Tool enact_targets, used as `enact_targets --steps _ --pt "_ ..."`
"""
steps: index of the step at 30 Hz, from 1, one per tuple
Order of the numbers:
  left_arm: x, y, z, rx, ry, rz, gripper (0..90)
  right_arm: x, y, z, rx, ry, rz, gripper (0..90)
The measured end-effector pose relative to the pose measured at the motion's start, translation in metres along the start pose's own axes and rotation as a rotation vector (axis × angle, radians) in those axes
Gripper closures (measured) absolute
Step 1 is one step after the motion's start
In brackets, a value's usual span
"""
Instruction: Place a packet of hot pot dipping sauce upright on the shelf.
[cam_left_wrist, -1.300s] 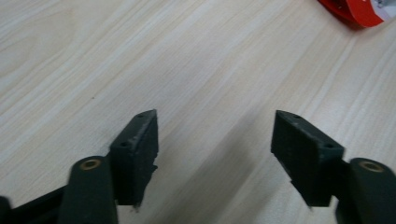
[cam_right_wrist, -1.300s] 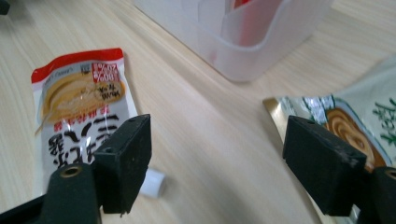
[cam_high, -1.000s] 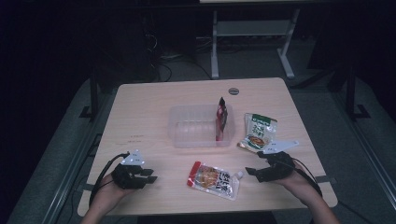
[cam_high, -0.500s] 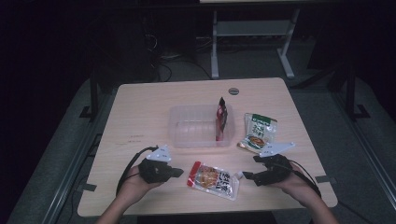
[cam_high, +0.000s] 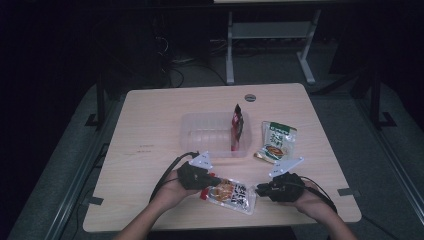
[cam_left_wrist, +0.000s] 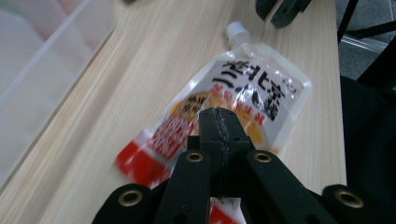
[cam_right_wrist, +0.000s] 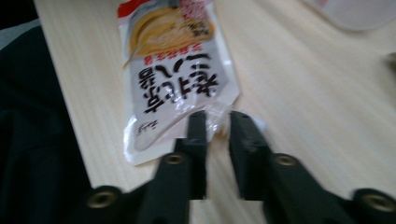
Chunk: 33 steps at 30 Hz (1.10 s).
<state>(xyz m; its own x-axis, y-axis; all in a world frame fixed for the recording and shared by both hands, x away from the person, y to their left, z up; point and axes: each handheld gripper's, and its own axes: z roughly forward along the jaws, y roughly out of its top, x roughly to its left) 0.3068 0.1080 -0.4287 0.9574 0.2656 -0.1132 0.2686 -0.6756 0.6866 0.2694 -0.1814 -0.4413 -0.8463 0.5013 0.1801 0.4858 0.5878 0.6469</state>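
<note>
Table (cam_high: 150, 130) | pouch (cam_high: 229, 194) between hand-held grippers | left (cam_left_wrist: 217, 122) together (over pouch), right (cam_right_wrist: 217, 122) apart

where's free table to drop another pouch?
Bare wood left of the clear tray, out to the table edge, and the far strip behind it. Crowded near front: both claws at the red-white pouch, green pouch right of tray.

Both forearms low over near table edge, angled inward. Left gripper (cam_high: 212, 178) held in left hand (cam_high: 172, 187), jaws pressed together, pointing right. Right gripper (cam_high: 260, 189) in right hand (cam_high: 305, 196), jaws slightly parted, pointing left.
</note>
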Motion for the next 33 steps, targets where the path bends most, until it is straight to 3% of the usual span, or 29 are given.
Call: enact_targets --steps 2,6,9,12,18,19,28,33 --pt "-0.001 0.003 0.007 0.007 -0.006 0.01 89.7 0.0 0.0 0.001 0.006 0.007 -0.011 89.8" --pt "-0.001 0.005 0.02 0.032 -0.016 0.022 89.7 0.003 0.0 0.006 0.026 0.042 -0.024 90.0" --pt "-0.002 0.003 0.027 0.063 -0.019 0.028 89.7 0.005 0.001 0.014 0.044 0.046 -0.035 90.0" --pt "-0.002 0.002 0.028 0.061 -0.021 0.022 89.7 0.006 0.002 0.02 0.06 0.039 -0.036 90.0" --pt "-0.002 0.001 0.028 0.079 -0.014 0.023 89.7 0.003 0.005 0.024 0.064 -0.014 -0.058 90.0" --pt "-0.002 0.0 0.028 0.08 -0.014 0.021 89.7 0.002 0.006 0.025 0.064 -0.019 -0.045 90.0" --pt "-0.004 -0.004 0.024 0.089 -0.017 0.006 89.7 -0.014 0.021 0.038 0.054 -0.101 -0.071 90.0" --pt "-0.008 -0.007 0.022 0.094 -0.02 0.006 89.7 -0.015 0.026 0.038 0.041 -0.113 -0.075 86.7"
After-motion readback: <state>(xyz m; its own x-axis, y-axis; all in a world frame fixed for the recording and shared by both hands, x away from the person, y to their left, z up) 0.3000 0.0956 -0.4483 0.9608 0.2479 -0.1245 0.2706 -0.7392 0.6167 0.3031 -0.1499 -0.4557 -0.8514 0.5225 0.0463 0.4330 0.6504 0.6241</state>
